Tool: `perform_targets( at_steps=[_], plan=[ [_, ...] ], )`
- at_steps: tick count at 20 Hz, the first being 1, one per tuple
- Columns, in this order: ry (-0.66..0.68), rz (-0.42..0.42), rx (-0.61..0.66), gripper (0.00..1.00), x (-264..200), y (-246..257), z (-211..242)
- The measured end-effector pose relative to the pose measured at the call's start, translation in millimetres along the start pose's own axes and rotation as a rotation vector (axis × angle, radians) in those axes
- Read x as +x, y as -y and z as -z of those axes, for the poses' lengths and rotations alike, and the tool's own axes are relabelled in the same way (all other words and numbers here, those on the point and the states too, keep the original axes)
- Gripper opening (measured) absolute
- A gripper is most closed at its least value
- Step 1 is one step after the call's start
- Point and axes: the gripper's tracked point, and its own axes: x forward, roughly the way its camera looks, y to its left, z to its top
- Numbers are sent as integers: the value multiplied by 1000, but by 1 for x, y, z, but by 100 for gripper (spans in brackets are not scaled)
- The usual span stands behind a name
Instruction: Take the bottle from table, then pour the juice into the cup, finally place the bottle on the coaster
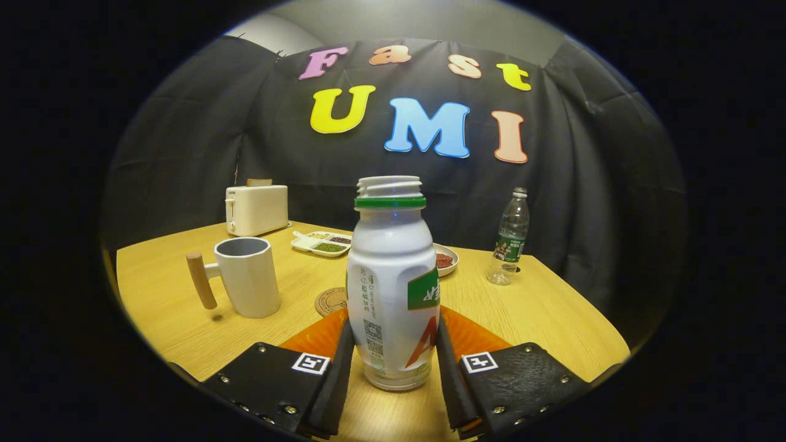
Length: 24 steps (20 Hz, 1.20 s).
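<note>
A white juice bottle (393, 276) with a green neck ring and no cap stands upright between my fingers. My gripper (395, 350) is shut on the bottle, with both fingers pressed against its lower sides. I cannot tell whether its base rests on the wooden table (540, 313) or hangs just above it. A white cup (247, 276) with a wooden handle stands ahead and to the left, its mouth facing up. A round cork coaster (330, 301) lies flat just beyond the left finger, between the cup and the bottle, partly hidden by the bottle.
At the table's far left stands a white toaster (256, 210). A divided tray of beans (322, 244) and a small plate of red beans (445, 259) lie behind the bottle. A clear water bottle (511, 236) stands far right.
</note>
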Motion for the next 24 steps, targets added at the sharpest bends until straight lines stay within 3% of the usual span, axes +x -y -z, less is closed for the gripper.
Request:
perform_targets(
  at_steps=[10,24],
  plan=[
    [-15,57,-210,64,11,-14,-7],
    [-11,111,-610,64,42,-38,-37]
  ],
)
